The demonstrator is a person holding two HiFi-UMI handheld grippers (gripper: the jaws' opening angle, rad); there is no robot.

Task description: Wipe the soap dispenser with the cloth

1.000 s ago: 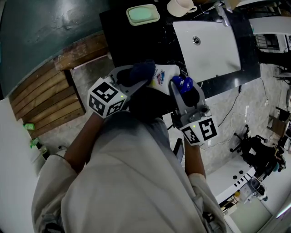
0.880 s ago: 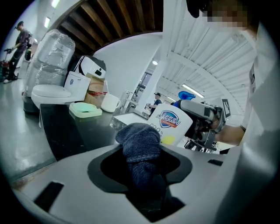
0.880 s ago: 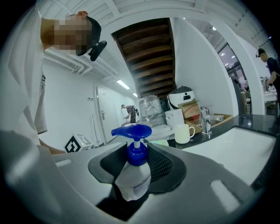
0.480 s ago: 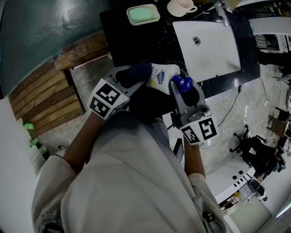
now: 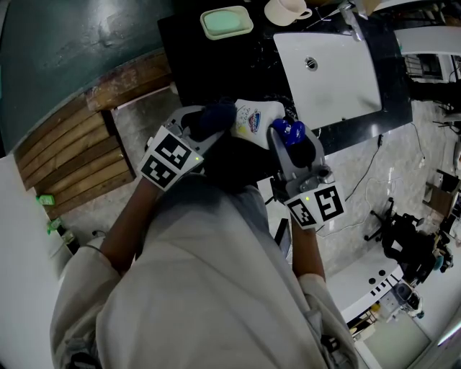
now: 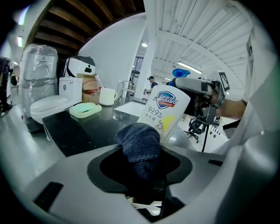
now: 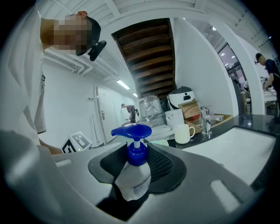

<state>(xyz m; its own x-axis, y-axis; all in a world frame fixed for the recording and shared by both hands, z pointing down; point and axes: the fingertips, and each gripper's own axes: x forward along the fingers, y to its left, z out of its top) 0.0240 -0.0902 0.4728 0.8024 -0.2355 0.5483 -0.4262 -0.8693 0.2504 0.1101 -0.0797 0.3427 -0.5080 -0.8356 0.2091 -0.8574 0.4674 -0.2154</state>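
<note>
Squarely in right claw (image 7: 137, 165) — dispenser (image 7: 134, 178) (cloth (image 6: 139, 142) alongside)

Before me a black table (image 5: 216, 65) carries a white sink (image 5: 331, 79), a green soap dish (image 5: 226, 22) and a mug (image 5: 284, 11). To my left, wooden slats (image 5: 79, 155) meet the pale stone floor (image 5: 392, 169).

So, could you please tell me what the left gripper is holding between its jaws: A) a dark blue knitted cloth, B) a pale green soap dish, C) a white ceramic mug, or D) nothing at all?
A: the left gripper view shows the left gripper shut on the dark blue knitted cloth, bunched between its jaws next to the white soap dispenser bottle.
</note>
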